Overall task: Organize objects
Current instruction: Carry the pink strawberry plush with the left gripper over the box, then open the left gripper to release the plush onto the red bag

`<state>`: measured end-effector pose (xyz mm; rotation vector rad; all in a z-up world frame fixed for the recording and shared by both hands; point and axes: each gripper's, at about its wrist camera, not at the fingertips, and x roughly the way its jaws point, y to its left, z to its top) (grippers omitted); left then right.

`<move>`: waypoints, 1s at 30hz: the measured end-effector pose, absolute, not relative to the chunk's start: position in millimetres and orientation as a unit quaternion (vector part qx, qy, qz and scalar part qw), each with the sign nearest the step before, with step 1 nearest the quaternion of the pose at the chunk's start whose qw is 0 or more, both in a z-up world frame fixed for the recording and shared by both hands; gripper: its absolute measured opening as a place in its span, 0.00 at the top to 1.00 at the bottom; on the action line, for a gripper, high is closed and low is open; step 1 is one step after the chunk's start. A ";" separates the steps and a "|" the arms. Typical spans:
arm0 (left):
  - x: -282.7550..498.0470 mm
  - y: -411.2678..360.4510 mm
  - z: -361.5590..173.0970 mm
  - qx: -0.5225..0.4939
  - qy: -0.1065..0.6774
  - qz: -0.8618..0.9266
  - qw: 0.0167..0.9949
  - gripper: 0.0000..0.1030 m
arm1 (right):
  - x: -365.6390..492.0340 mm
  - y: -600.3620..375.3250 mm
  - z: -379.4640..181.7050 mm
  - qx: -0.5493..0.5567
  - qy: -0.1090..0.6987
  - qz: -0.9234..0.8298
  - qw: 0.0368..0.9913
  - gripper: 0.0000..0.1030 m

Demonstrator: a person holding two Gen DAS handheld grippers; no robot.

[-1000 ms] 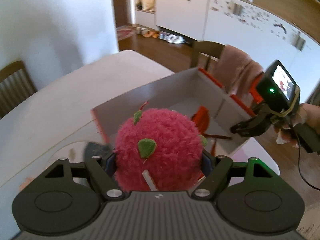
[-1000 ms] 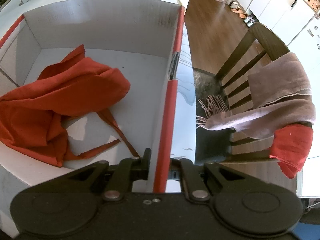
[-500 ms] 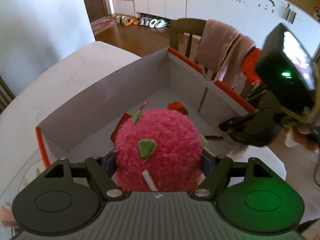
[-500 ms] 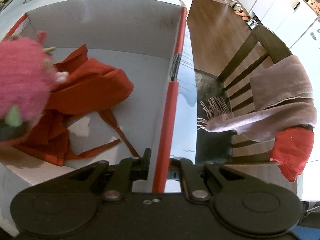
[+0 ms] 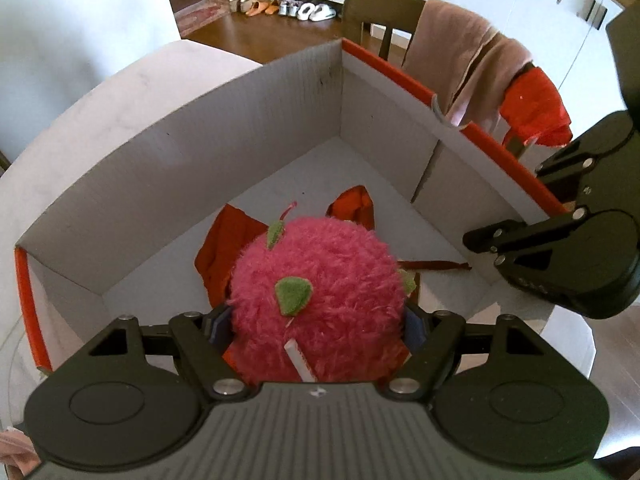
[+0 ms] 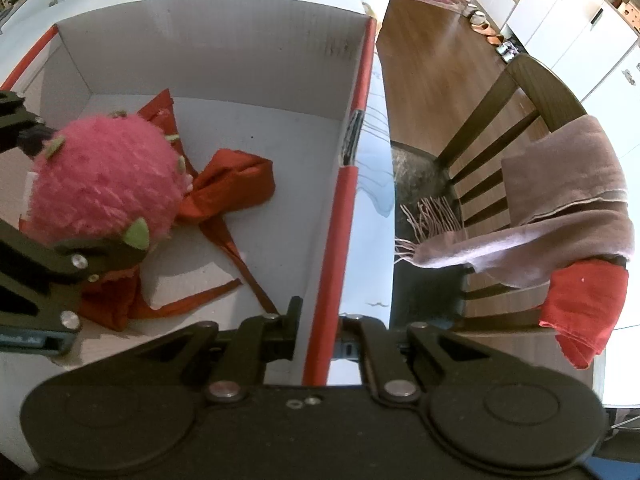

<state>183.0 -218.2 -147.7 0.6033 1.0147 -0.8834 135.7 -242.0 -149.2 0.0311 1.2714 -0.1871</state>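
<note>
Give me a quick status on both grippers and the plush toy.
Left gripper shut on pink plush toy, over the box. Right gripper clamped on box wall. Red cloth lies beneath the toy; nothing else in the way.

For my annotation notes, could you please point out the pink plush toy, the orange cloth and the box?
pink plush toy (image 5: 320,276), left wrist view, fuzzy front.
orange cloth (image 6: 236,176), right wrist view, bunched fold.
box (image 6: 348,200), right wrist view, orange-edged right wall.

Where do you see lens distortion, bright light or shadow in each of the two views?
Left wrist view: the white cardboard box's straight walls bow outward; the fuzzy pink plush ball stays sharp. Right wrist view: the white tabletop glares beside the box, and a sunlit patch lies by the orange-red cloth.
</note>
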 end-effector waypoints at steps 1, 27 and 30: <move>183.6 -220.1 -149.4 0.276 0.464 -0.402 0.739 0.23 | 135.5 -242.0 -149.1 0.015 0.593 -0.087 0.800 0.93; 172.9 -156.6 -93.0 0.169 0.438 -0.421 0.777 0.05 | 134.9 -240.3 -147.8 0.020 0.598 -0.091 0.796 0.94; 170.0 -137.5 -78.6 0.145 0.426 -0.427 0.785 0.05 | 134.4 -240.7 -146.8 0.020 0.596 -0.092 0.798 0.94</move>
